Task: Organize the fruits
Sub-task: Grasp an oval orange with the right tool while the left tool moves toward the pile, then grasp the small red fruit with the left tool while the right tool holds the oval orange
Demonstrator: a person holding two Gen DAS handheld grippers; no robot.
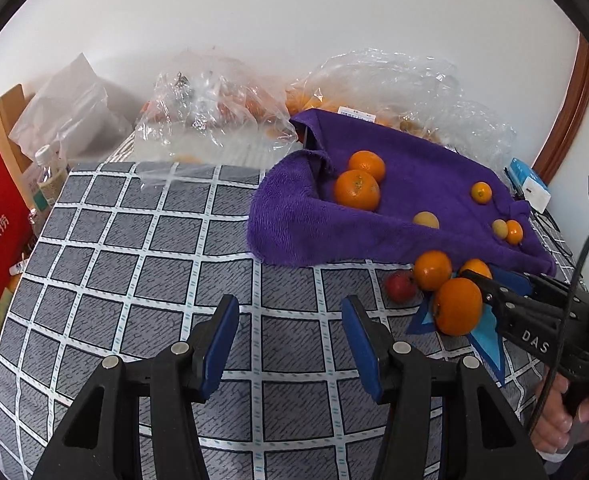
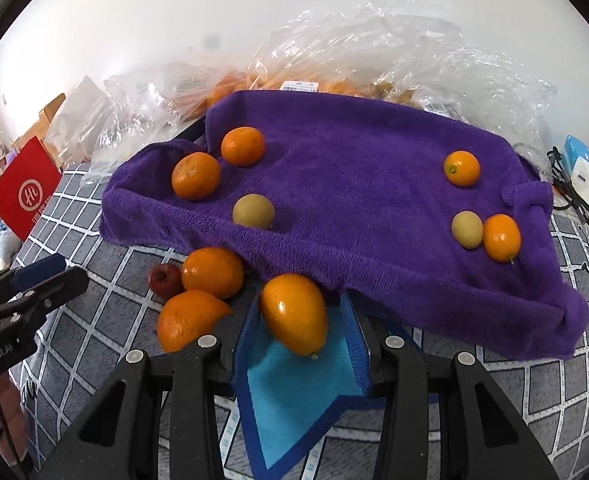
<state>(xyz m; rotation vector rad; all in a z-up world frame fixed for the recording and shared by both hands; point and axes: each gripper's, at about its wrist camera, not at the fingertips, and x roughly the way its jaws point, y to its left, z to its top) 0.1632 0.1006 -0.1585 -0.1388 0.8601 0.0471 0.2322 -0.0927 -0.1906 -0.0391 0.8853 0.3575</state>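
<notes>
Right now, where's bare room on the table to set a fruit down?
Bare checked tablecloth lies ahead of the open left gripper, bordered by the purple towel on the right and plastic bags behind. Crowded: the towel's front edge, where oranges and a red fruit cluster at the right gripper, an orange fruit between its fingers.

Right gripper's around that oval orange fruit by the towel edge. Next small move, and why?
Probably close the right gripper on the oval orange fruit. The fruit sits between its blue pads, with a visible gap on the right side, so the jaws look open. It lies over the blue mat at the purple towel edge. The left gripper is open and empty.
</notes>
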